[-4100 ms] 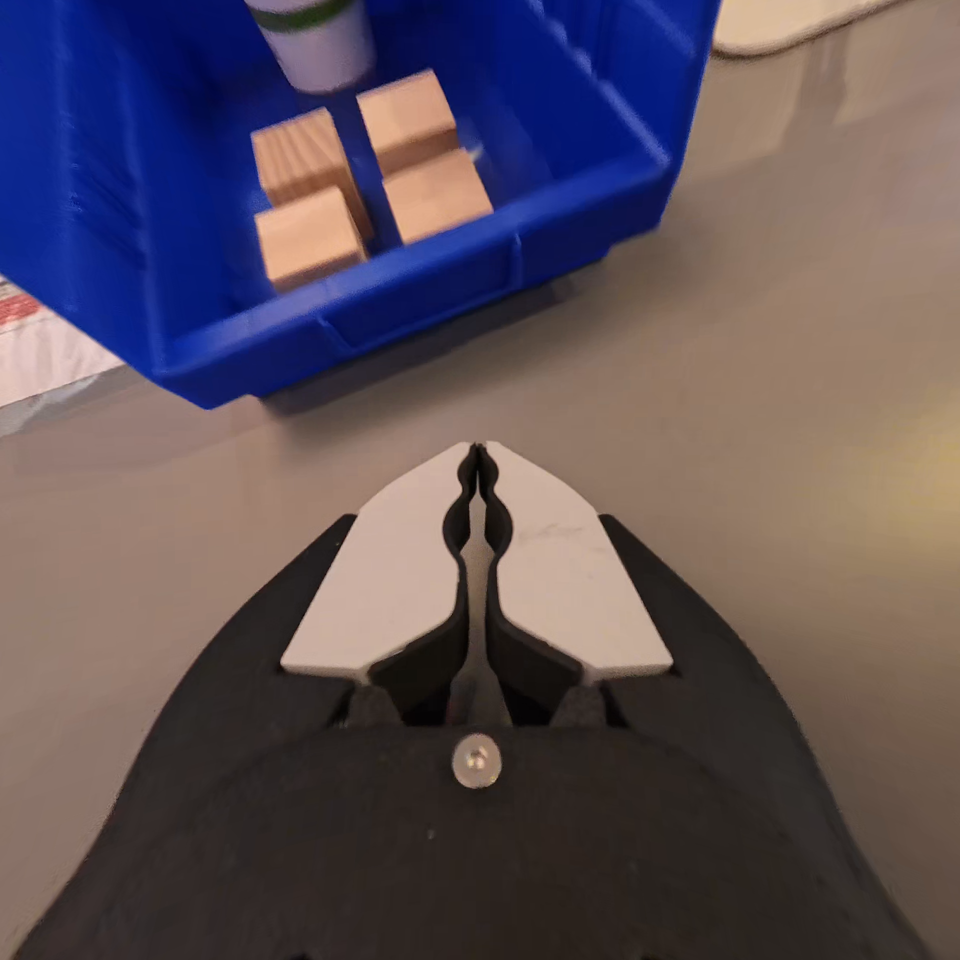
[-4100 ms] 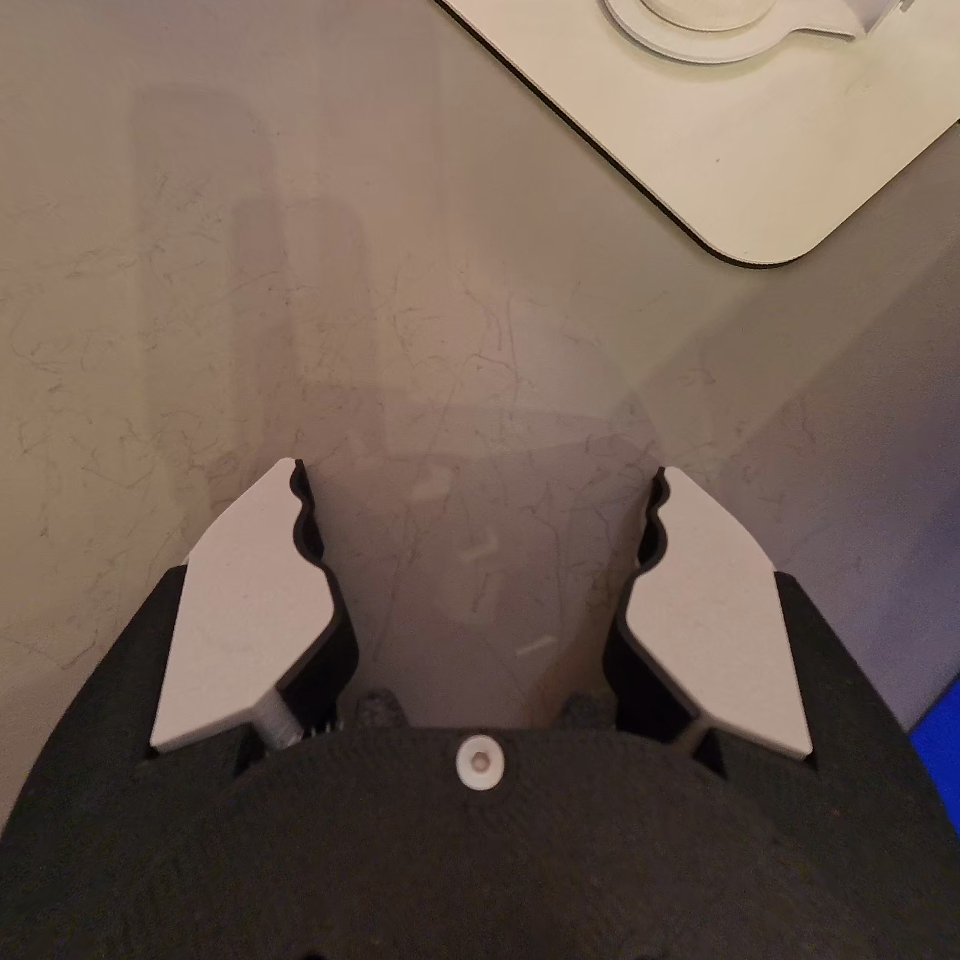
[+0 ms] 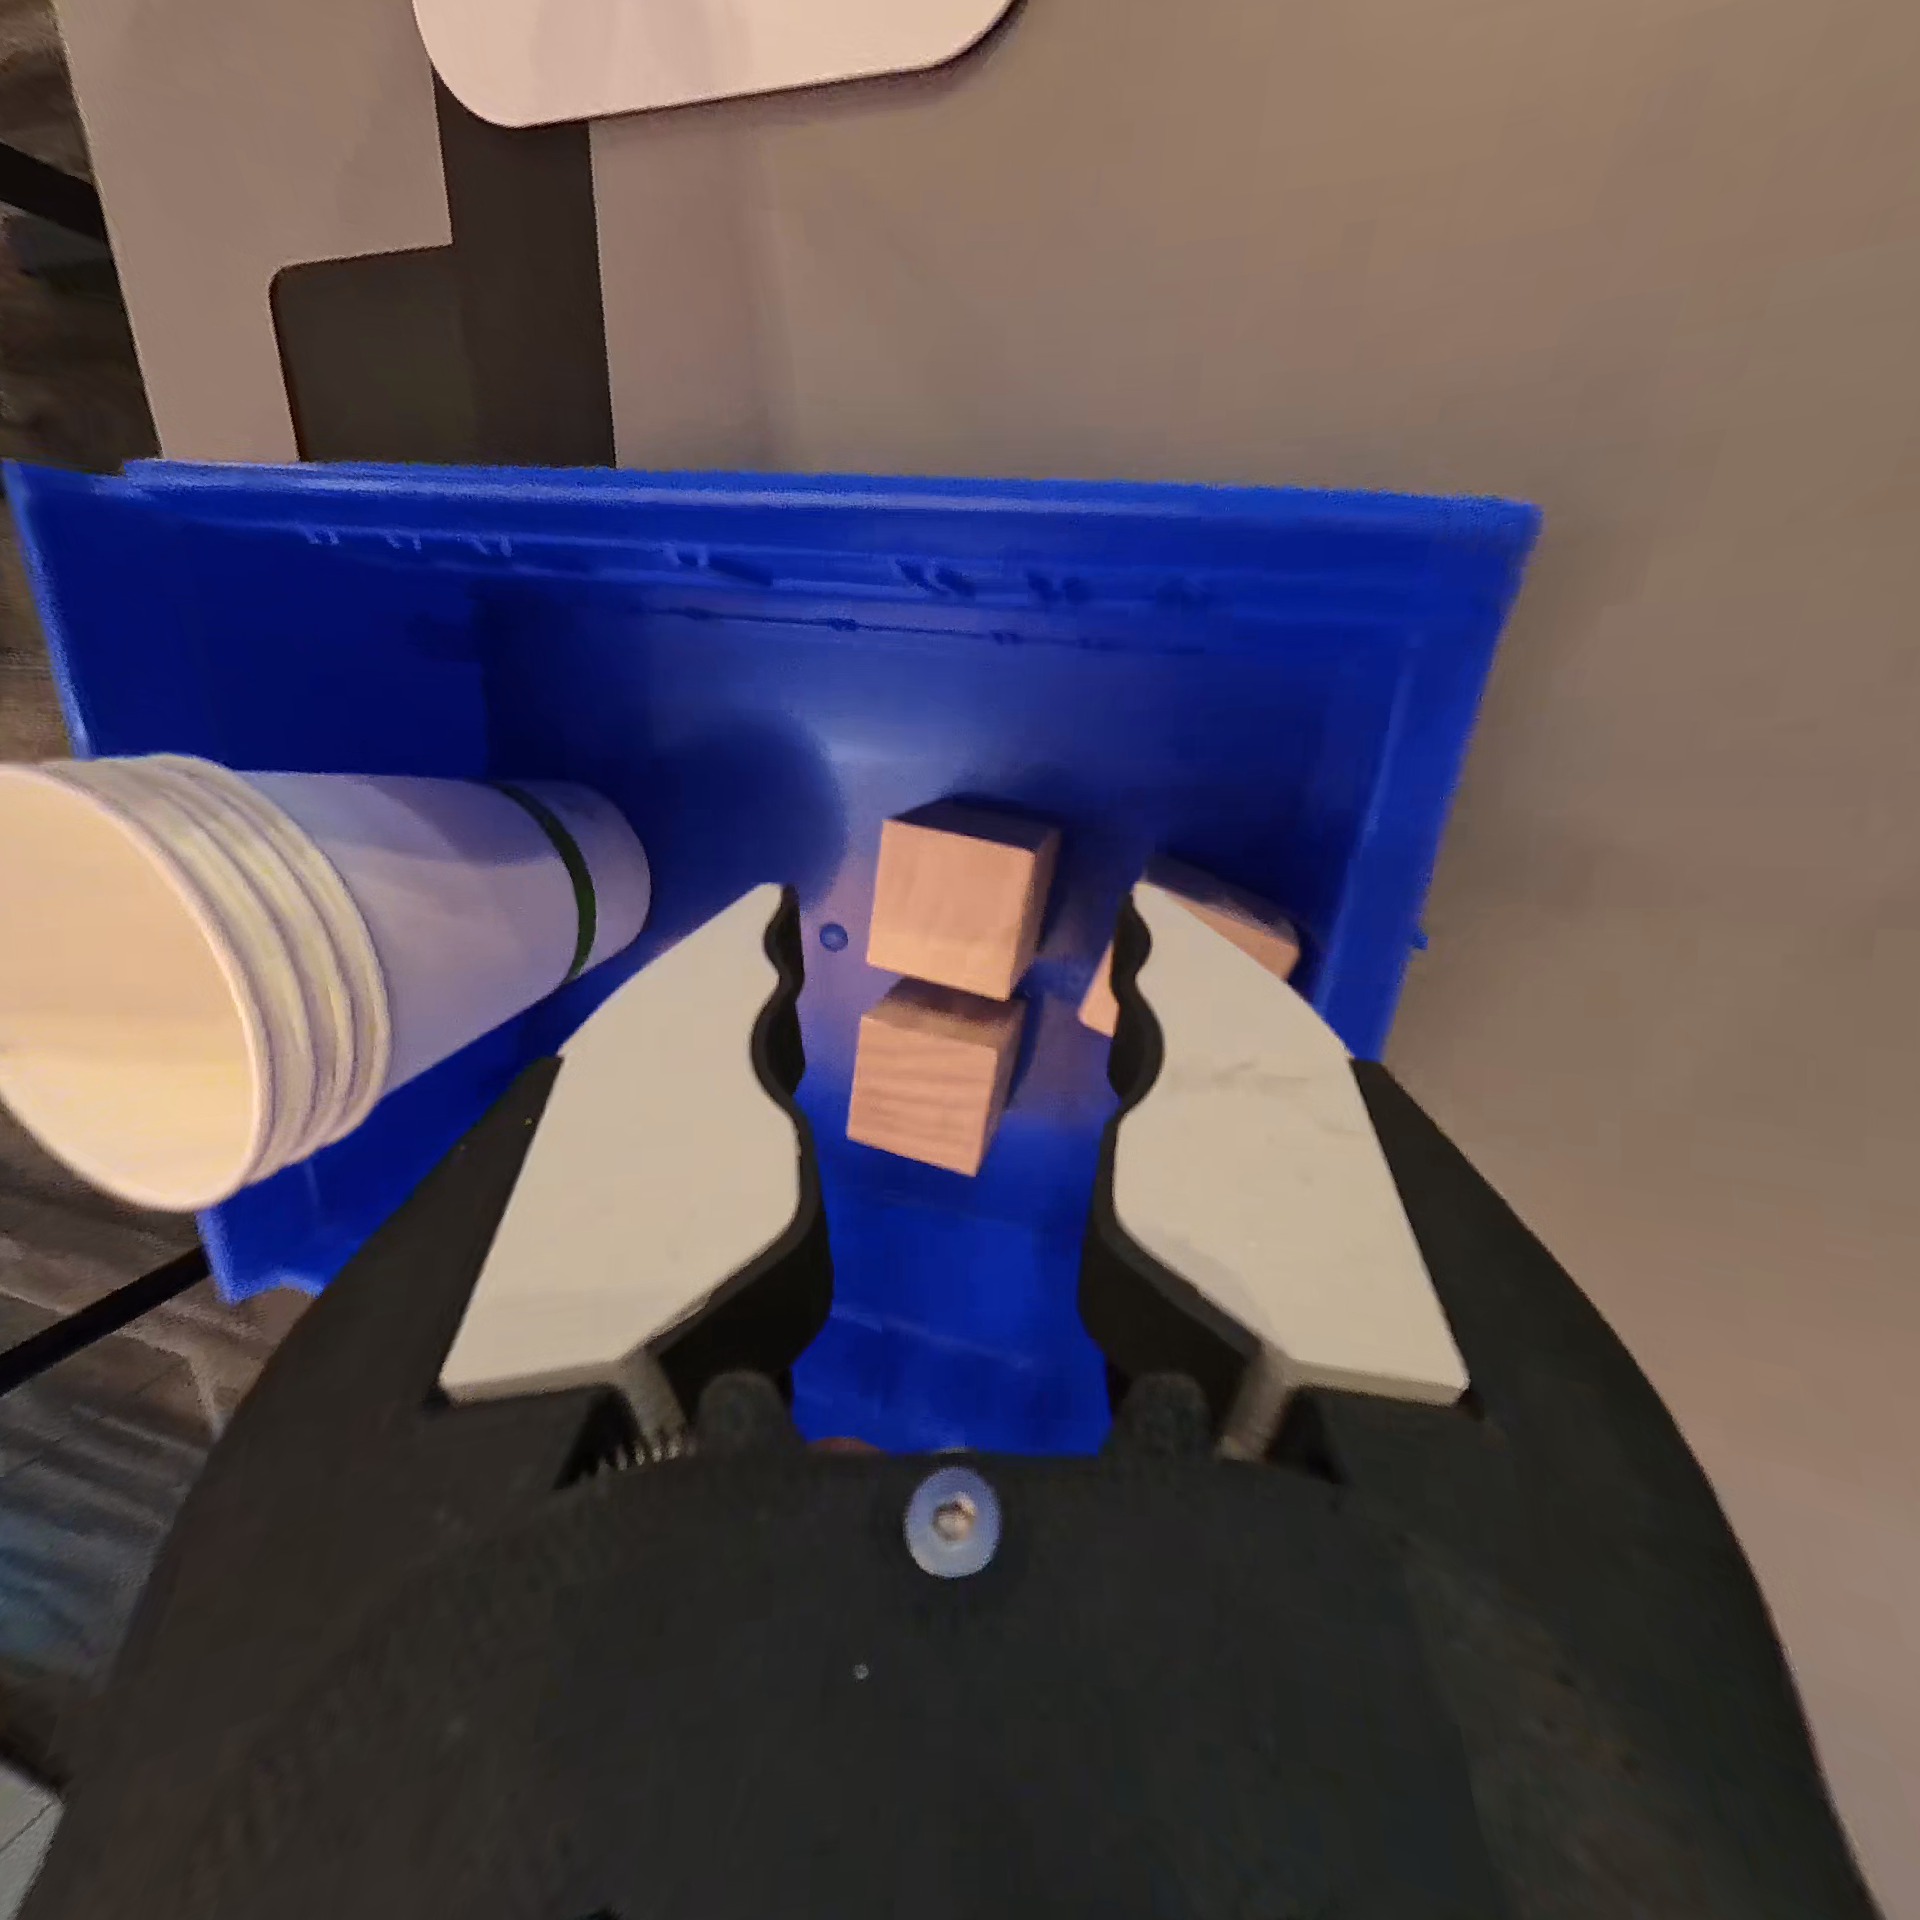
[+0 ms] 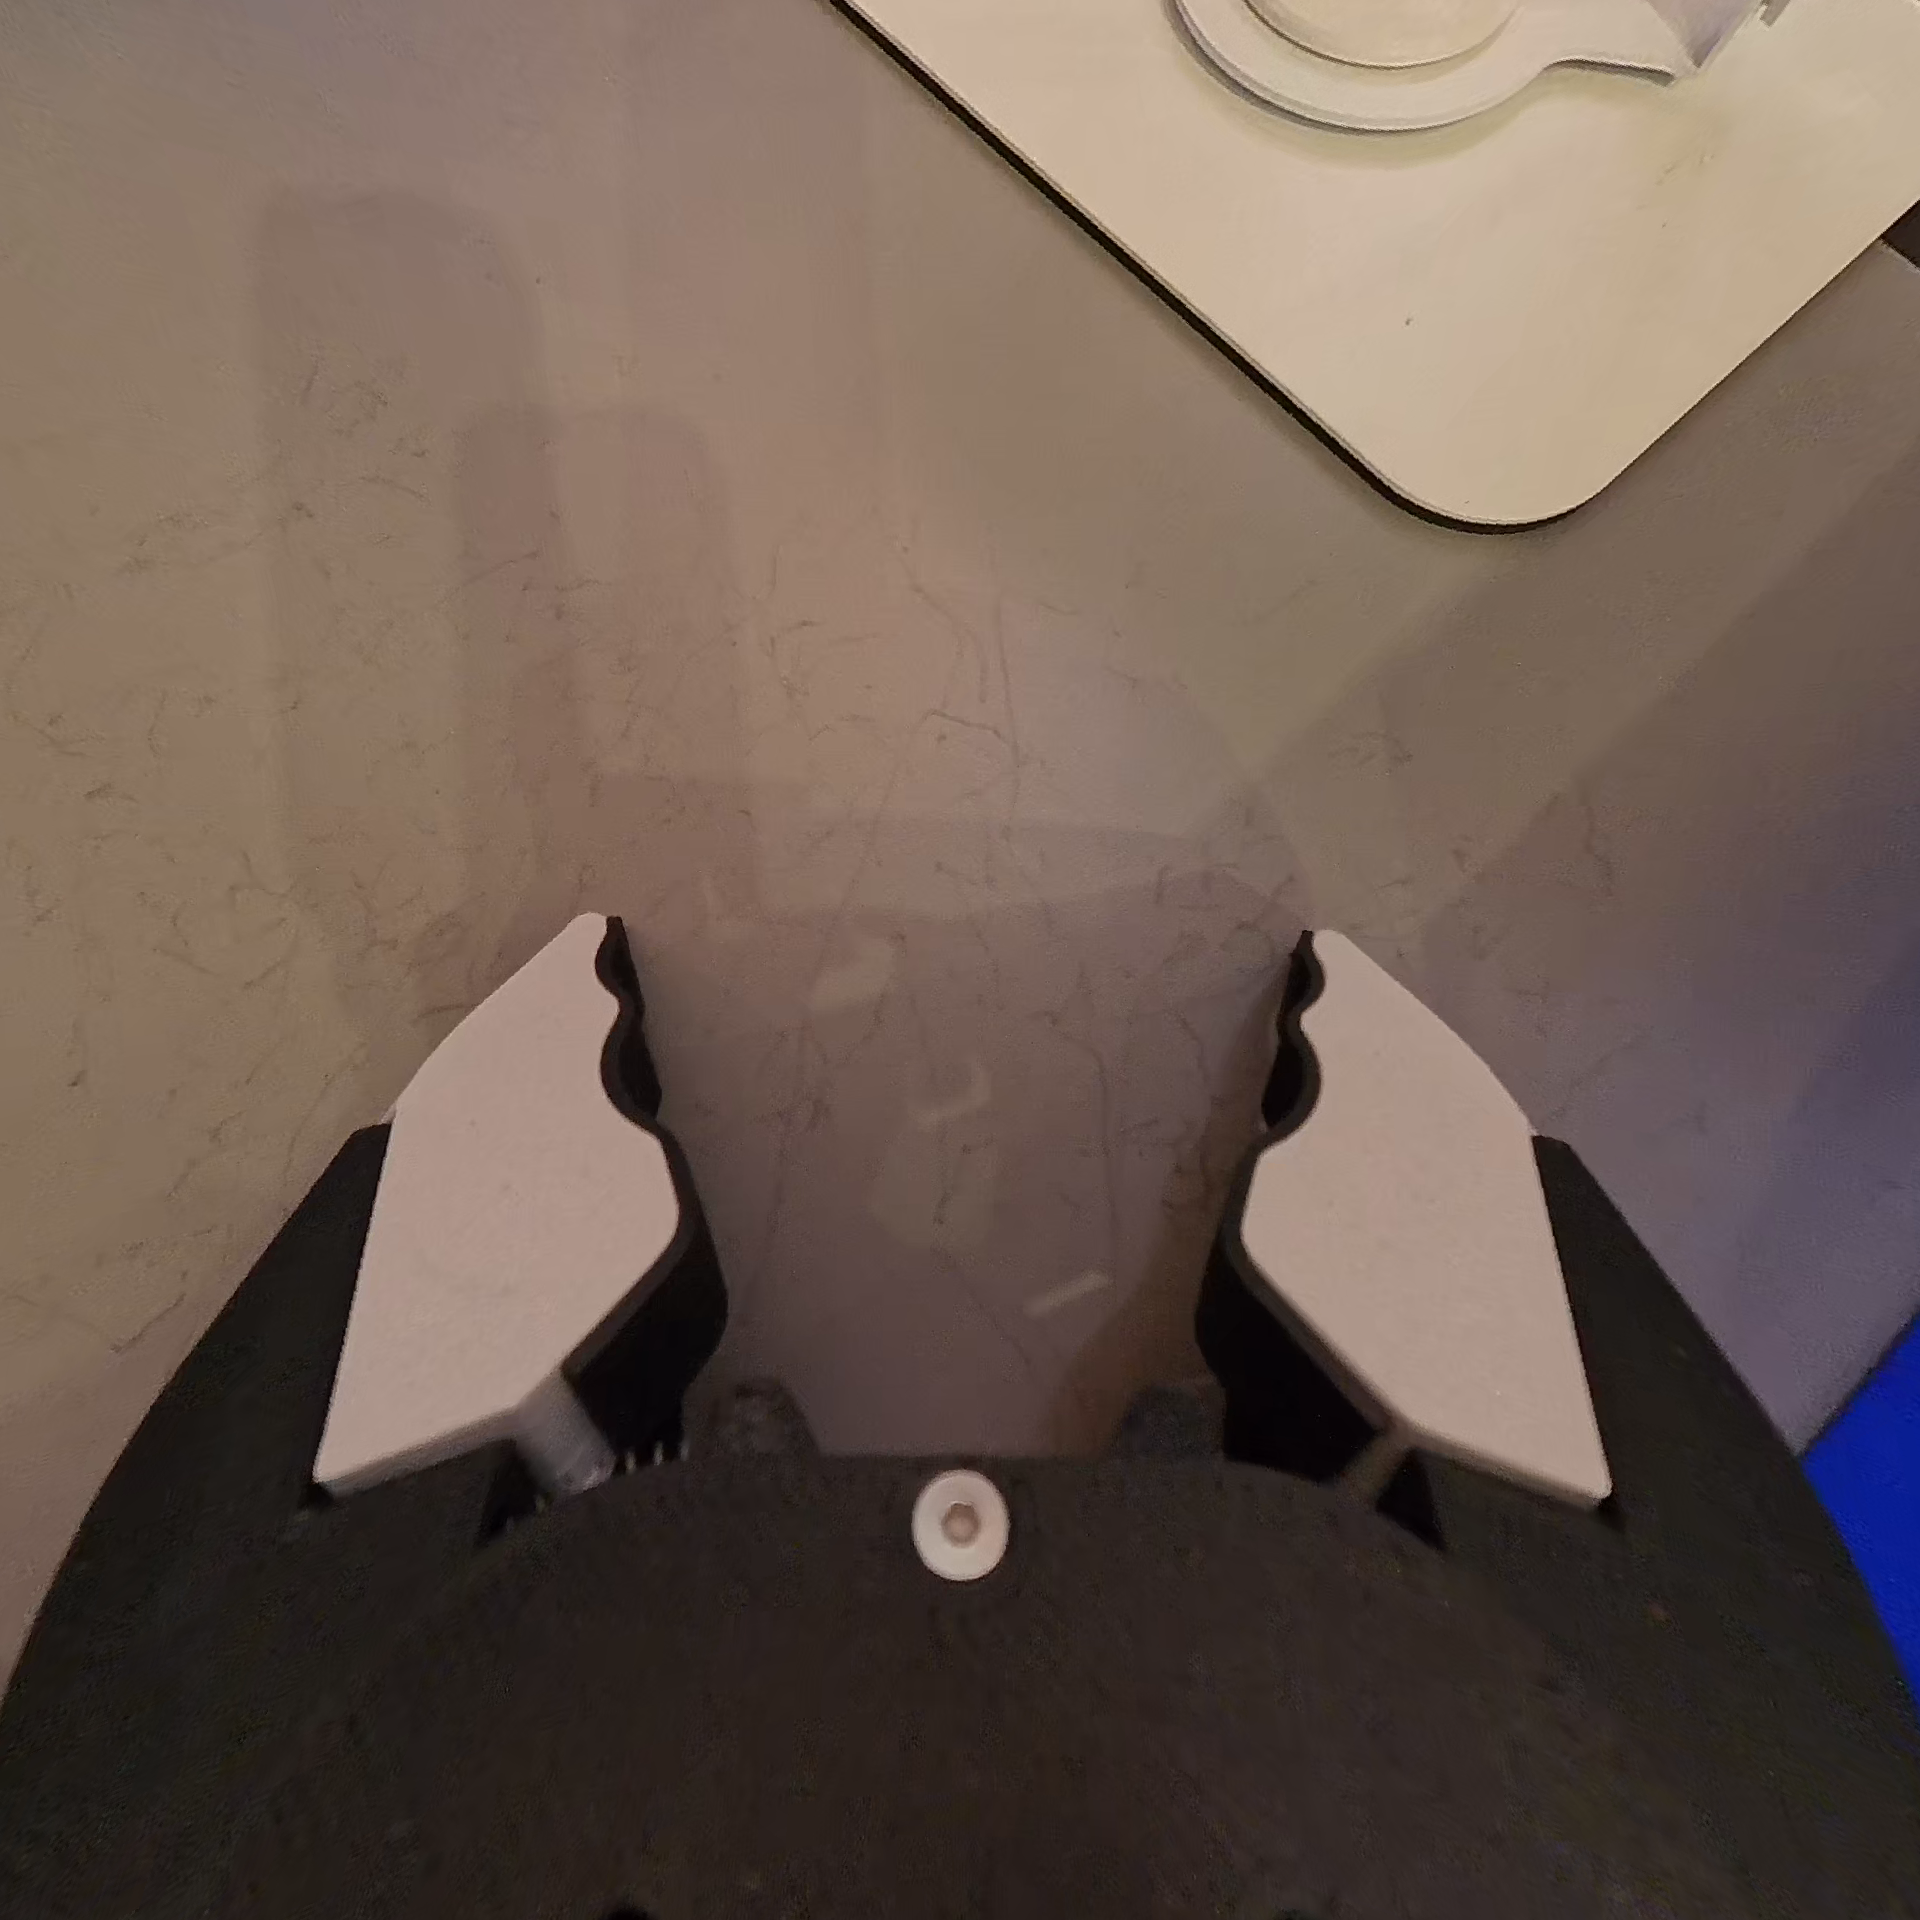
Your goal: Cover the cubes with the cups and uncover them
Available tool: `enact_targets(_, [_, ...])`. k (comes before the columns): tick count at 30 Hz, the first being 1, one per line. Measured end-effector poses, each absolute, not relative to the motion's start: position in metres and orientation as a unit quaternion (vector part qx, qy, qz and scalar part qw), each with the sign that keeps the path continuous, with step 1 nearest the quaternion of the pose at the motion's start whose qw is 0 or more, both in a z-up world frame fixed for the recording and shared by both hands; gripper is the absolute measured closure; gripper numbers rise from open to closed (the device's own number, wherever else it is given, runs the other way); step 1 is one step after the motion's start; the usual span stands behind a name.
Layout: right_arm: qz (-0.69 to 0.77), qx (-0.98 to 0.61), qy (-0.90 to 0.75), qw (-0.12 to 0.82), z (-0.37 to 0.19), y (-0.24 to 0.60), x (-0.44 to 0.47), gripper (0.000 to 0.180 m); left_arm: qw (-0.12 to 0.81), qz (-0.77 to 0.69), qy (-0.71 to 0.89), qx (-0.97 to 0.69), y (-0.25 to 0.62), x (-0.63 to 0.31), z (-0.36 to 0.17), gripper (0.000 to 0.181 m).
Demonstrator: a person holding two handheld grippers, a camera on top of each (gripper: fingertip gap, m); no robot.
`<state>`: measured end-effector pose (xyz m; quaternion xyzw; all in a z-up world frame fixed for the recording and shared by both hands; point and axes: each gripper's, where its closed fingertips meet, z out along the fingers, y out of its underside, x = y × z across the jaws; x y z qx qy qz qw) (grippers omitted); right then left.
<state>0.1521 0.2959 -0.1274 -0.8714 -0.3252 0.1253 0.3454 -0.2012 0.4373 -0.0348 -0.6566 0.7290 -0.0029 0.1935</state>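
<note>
Reaching into the blue bin: left gripper, jaws spread, empty, is lining up on the nearer cube; closing comes next. Right gripper is idling agape.

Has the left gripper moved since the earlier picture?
Yes. The left gripper has advanced toward the blue bin: before, it was shut over the table short of the bin; now it is open and reaches inside, above the wooden cubes.
</note>
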Motion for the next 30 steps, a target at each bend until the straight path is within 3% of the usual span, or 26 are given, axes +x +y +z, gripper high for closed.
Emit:
enact_targets(9, [0.125,-0.872,-0.324,0.346,-0.127,0.296,0.153,0.064,0.07,-0.012,0.743,-0.666,0.453,-0.204,-0.091,0.124])
enact_targets(12, [0.125,-0.872,-0.323,0.346,-0.127,0.296,0.153,0.064,0.047,-0.021,0.741,-0.67,0.451,-0.206,-0.103,0.137])
enact_targets(18, [0.125,-0.872,-0.322,0.346,-0.127,0.297,0.153,0.065,0.105,-0.009,0.716,-0.69,0.454,-0.196,-0.054,0.138])
enact_targets(24, [0.124,-0.872,-0.321,0.347,-0.127,0.297,0.153,0.065,0.148,-0.002,0.695,-0.704,0.373,-0.169,0.026,0.138])
enact_targets(30, [0.124,-0.872,-0.321,0.347,-0.127,0.297,0.153,0.066,0.114,-0.06,0.703,-0.7,0.242,-0.097,-0.005,0.138])
